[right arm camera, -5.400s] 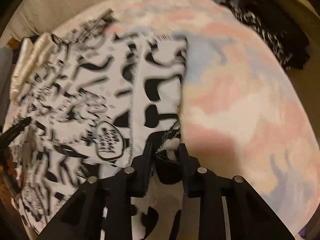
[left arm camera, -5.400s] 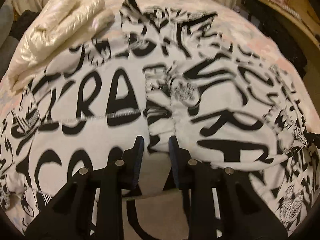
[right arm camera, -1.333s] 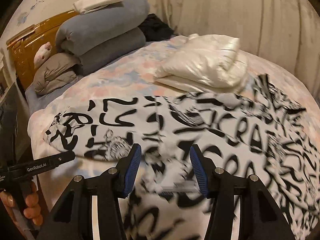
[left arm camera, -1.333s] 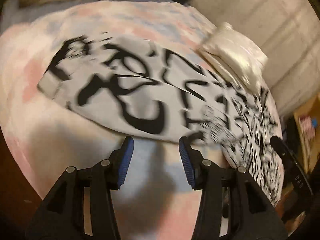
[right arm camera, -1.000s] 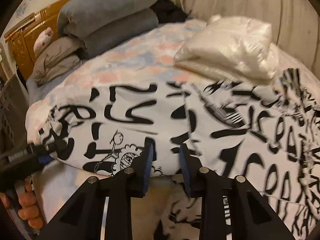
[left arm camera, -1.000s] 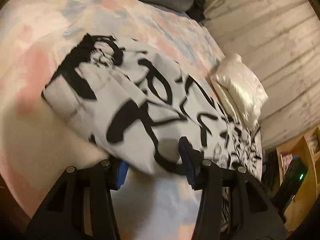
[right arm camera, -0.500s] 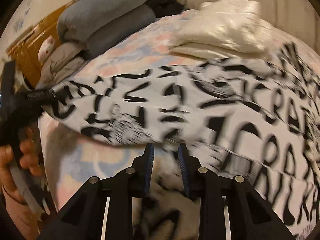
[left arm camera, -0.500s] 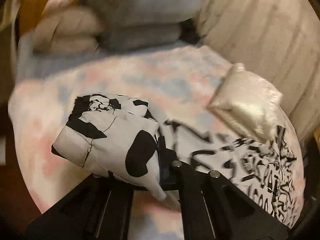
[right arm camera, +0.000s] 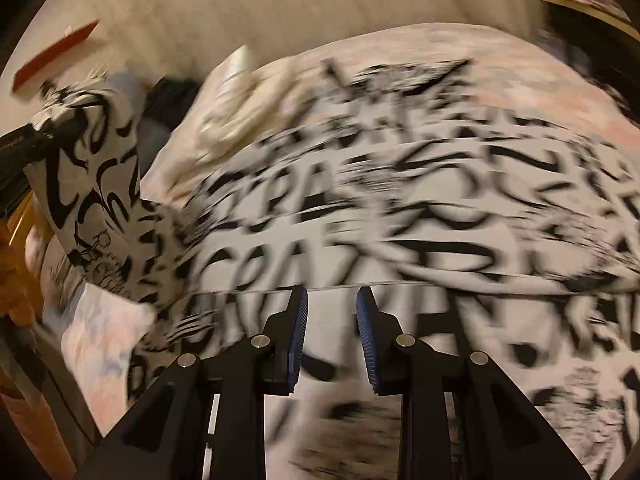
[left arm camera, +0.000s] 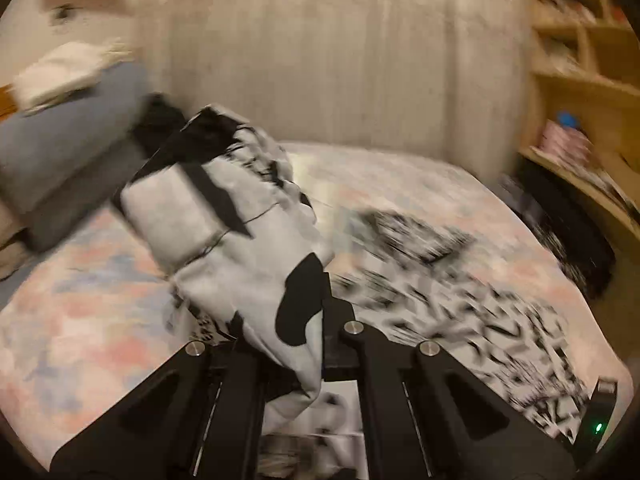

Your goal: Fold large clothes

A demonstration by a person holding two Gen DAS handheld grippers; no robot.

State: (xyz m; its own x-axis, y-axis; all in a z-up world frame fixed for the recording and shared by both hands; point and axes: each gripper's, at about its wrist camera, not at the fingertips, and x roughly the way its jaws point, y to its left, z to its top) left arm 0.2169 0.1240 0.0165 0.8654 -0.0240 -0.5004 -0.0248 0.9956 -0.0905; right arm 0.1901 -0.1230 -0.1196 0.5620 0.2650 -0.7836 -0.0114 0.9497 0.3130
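Note:
A large white garment with black graffiti lettering (right arm camera: 400,208) lies spread over the bed. My left gripper (left arm camera: 304,320) is shut on one end of it, a bunched sleeve-like part (left arm camera: 224,224) lifted well above the bed; cloth hides its fingertips. In the right wrist view that lifted end (right arm camera: 92,168) hangs at the far left from the left gripper. My right gripper (right arm camera: 331,300) is open and empty, its blue pads (right arm camera: 298,336) just above the garment's middle. Both views are blurred by motion.
The bed has a pastel pink and blue cover (left arm camera: 80,320). A folded cream item (right arm camera: 236,108) lies at the bed's far side. Grey-blue pillows (left arm camera: 60,160) are stacked at the left. Wooden shelves (left arm camera: 580,120) stand at the right. A curtain (left arm camera: 340,60) hangs behind.
My left gripper has lifted the gripped end higher and swung it over towards the rest of the garment. My right gripper, shut on cloth half a second ago, has opened.

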